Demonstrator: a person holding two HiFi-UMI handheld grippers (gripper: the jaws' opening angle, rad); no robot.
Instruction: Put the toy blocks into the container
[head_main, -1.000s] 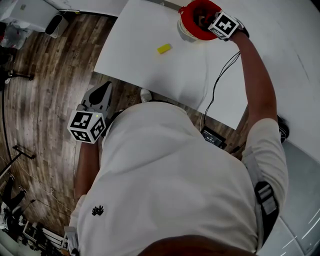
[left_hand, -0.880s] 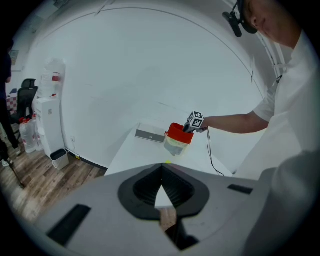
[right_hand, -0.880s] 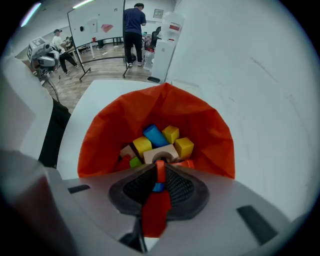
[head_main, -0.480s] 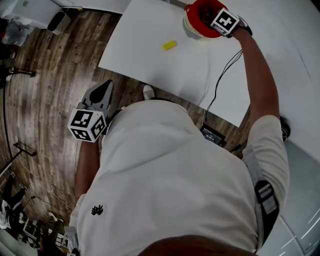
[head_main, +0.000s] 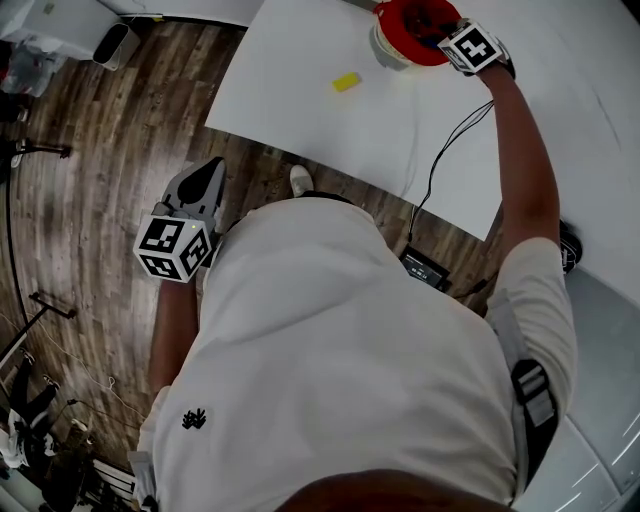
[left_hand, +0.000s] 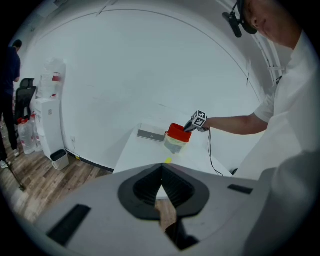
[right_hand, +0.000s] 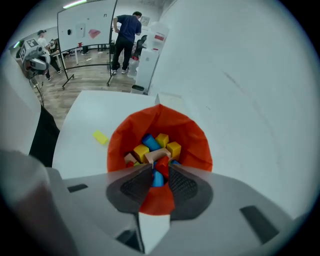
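Observation:
A container with a red liner stands at the far end of the white table. Several toy blocks, yellow, blue, red and tan, lie inside it. My right gripper hangs just above its rim, pointing steeply down. Its jaws have just been opening, with nothing gripped between them, and the blocks below show through the gap. One yellow block lies alone on the table left of the container, as the right gripper view also shows. My left gripper is held over the wooden floor, away from the table, shut and empty.
A flat grey device lies at the table's far end behind the container. A black cable runs from the right hand to a black box on the floor. A water dispenser and bin stand by the wall. People stand far off.
My right gripper has come up out of the container's mouth and sits toward its right rim. My left gripper has drifted slightly forward over the floor.

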